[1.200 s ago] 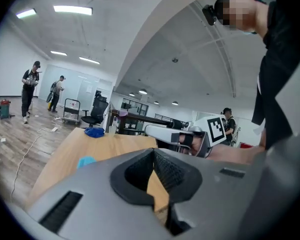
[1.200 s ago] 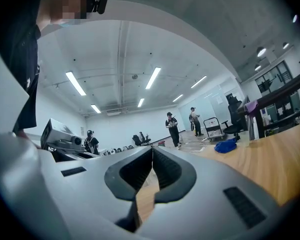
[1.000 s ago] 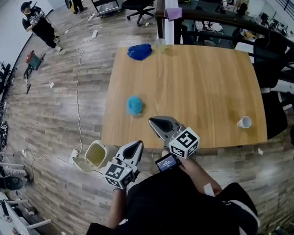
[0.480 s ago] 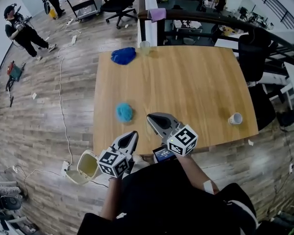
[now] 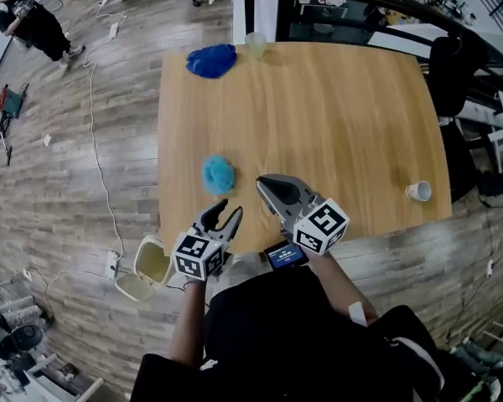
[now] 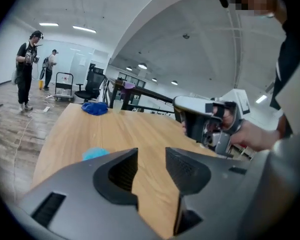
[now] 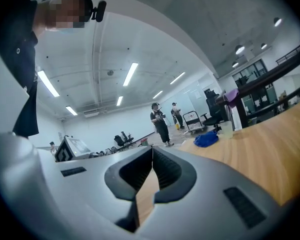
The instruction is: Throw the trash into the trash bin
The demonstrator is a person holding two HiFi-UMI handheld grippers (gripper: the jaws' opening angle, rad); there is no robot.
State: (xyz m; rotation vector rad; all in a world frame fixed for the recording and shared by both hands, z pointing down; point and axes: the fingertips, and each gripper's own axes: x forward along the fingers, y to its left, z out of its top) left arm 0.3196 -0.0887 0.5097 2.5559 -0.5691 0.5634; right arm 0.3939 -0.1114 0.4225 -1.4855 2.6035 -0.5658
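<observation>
L gripper (image 5: 229,211) is opening, nothing betw. its jaws, aimed at the light-blue crumpled trash wad (image 5: 219,174) on the wooden table (image 5: 335,124), prob. to grab it. R gripper (image 5: 267,184) is clenched empty, kept aside. Pale open plastic bin (image 5: 147,266) sits on the floor nearby, so a short carry.

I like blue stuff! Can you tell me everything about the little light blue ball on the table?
The ball is a small, roundish, light blue wad that looks soft and crumpled; its material is hard to tell. It lies on the wooden table, near the left edge, towards the person. Only the table touches it. The left gripper is close but apart, its fingers opening with nothing between them.
</observation>
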